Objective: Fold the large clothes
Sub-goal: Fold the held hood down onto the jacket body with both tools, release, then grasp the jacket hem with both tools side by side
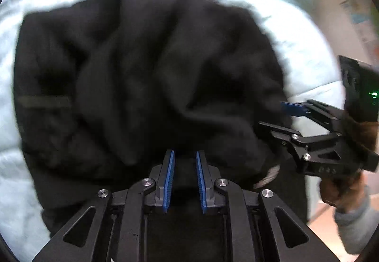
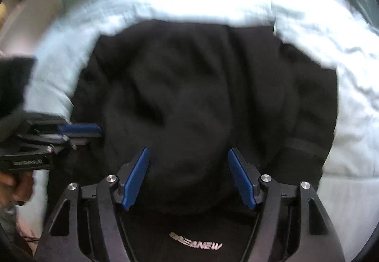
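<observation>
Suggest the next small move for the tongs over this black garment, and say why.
Probably lower the right tongs onto the near edge of the garment and close. They stand open above the cloth with nothing between the pads. The left tongs are narrowly parted, and whether they pinch cloth is unclear. The garment lies bunched and wrinkled on the pale bedding, so it seems not yet neatly folded.

Black garment (image 1: 146, 77) with white lettering, pale blue bedding (image 2: 355, 120).
</observation>
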`<move>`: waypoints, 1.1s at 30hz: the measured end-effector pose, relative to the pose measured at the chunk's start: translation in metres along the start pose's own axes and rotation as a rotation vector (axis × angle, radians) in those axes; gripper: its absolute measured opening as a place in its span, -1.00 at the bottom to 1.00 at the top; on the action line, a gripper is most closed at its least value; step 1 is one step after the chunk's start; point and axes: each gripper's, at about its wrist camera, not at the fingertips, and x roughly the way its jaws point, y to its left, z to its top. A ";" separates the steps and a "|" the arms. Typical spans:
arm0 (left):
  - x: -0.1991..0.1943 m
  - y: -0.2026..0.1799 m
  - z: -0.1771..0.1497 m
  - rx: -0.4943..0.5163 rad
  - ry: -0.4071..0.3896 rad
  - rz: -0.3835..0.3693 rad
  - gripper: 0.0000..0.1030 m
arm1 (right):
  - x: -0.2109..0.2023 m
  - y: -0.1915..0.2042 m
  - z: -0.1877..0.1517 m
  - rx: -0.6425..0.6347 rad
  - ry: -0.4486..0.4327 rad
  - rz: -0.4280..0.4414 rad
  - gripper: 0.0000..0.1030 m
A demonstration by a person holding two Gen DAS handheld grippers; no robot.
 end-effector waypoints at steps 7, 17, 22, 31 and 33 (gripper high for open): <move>-0.070 -0.004 -0.020 0.002 -0.097 0.071 -0.64 | -0.044 -0.009 -0.014 0.102 -0.064 0.074 0.40; -0.179 0.001 -0.163 -0.049 -0.231 0.167 -0.64 | -0.134 -0.030 -0.122 0.223 -0.140 0.016 0.40; -0.191 0.028 -0.241 -0.150 -0.216 0.183 -0.64 | -0.141 -0.055 -0.200 0.326 -0.110 -0.010 0.40; -0.147 0.090 -0.321 -0.470 -0.133 0.041 -0.64 | -0.123 -0.087 -0.291 0.439 -0.017 -0.076 0.40; -0.138 0.094 -0.334 -0.490 -0.108 0.055 -0.64 | -0.117 -0.092 -0.308 0.453 0.011 -0.096 0.40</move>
